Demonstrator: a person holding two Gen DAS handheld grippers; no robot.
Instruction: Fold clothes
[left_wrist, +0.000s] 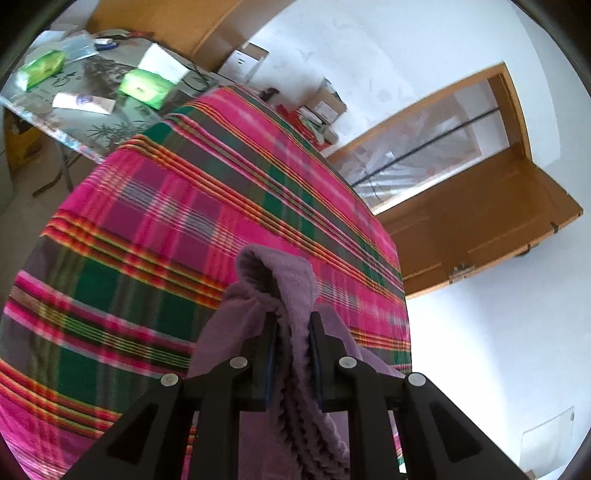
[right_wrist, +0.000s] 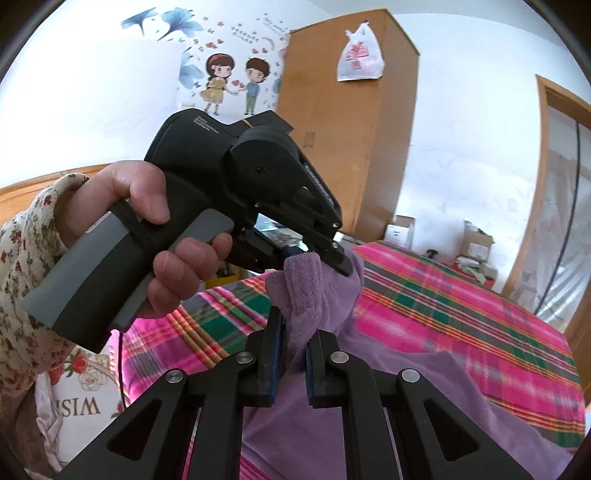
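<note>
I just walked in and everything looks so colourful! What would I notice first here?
First, the bright pink and green plaid bedspread that fills the middle of both views. Next, the fuzzy purple garment lifted above it, pinched by the right gripper and the left gripper, jaws closed on the cloth. On the wall behind, top left, a cartoon boy-and-girl sticker.

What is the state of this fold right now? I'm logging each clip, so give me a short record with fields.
garment: purple fleece cloth, bunched and lifted at one end
surface: plaid bedspread
left gripper: shut on the cloth
right gripper: shut on the cloth, close beside the left one
left hand: on the gripper handle, floral sleeve
fold stage: not yet folded flat
background: side table, wardrobe
</note>
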